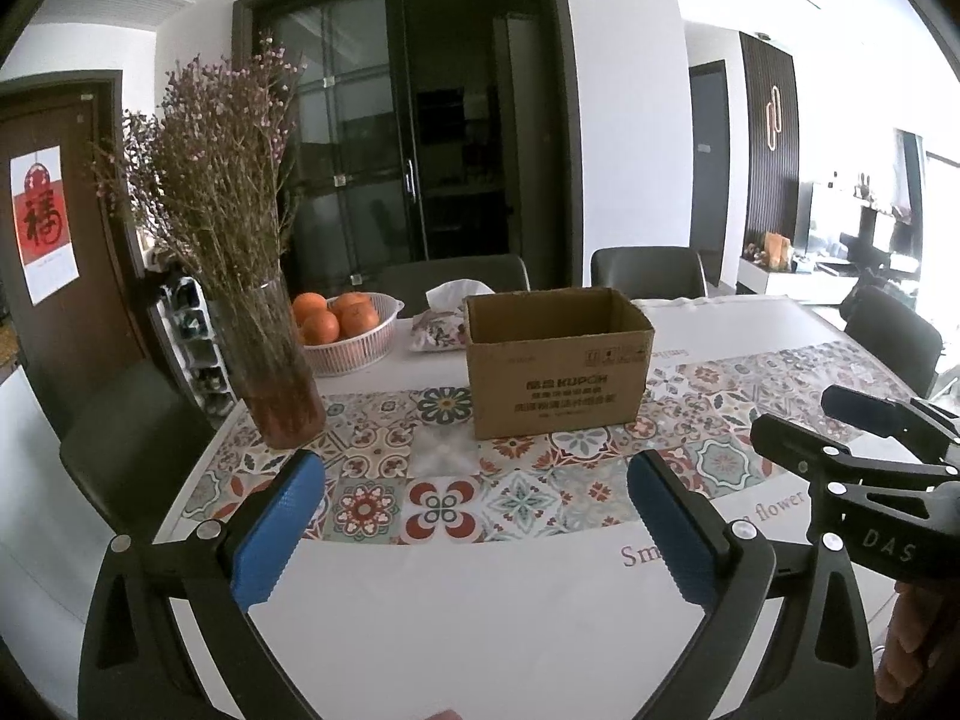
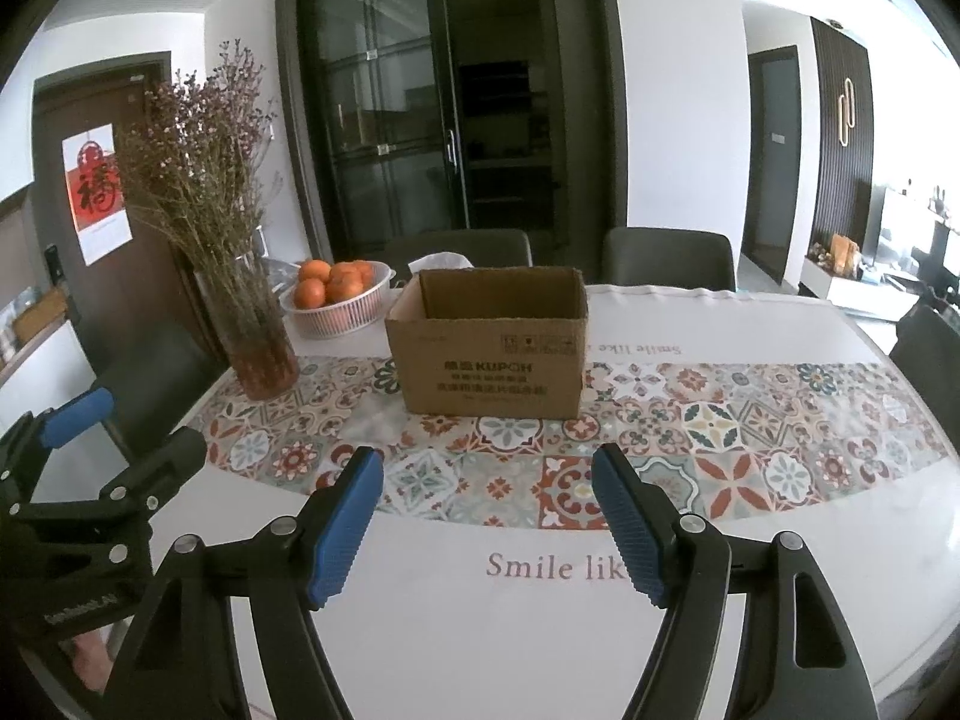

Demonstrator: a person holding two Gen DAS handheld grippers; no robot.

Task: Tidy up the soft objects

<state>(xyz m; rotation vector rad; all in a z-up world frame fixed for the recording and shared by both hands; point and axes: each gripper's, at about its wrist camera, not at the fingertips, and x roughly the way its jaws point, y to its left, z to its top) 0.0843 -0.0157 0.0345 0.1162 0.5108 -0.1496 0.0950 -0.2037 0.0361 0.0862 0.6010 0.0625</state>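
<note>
An open brown cardboard box [image 1: 558, 360] [image 2: 492, 342] stands on the patterned table runner, its inside hidden from both views. Behind its left corner lies a floral soft tissue pack [image 1: 438, 327] with white tissue sticking up [image 2: 441, 261]. My left gripper [image 1: 477, 480] hovers over the near part of the table, open wide, with nothing between its blue pads. My right gripper [image 2: 487, 480] is beside it, open too and empty, pointing at the box. In the left wrist view the right gripper [image 1: 840, 420] shows at the right edge; the left gripper [image 2: 114, 426] shows at the left of the right wrist view.
A glass vase of dried flowers [image 1: 264, 354] [image 2: 252, 330] stands left of the box. A white basket of oranges [image 1: 354, 330] [image 2: 342, 300] sits behind it. Dark chairs [image 1: 648, 273] ring the table [image 1: 480, 612]. A hand [image 1: 918, 648] holds the right gripper.
</note>
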